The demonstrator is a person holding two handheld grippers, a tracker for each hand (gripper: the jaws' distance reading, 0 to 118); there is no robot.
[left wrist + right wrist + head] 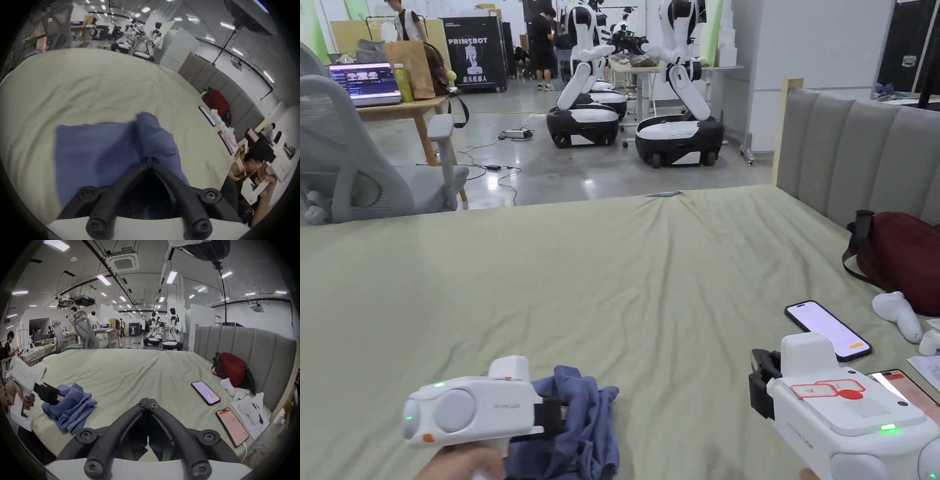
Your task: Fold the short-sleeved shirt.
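Lifting clear of the bed (650, 275), the crumpled shirt (581, 419) is gripped by the left tongs (148, 162); the right tongs (148, 400), clenched empty, should be opened onto a hem.

The head view looks down and across the bed (650, 275) toward the room. The left gripper view sits close over the shirt (100, 151), slightly blurred, perhaps tilted. The right gripper view faces low across the bed; all three share bed, shirt and headboard (240, 340).
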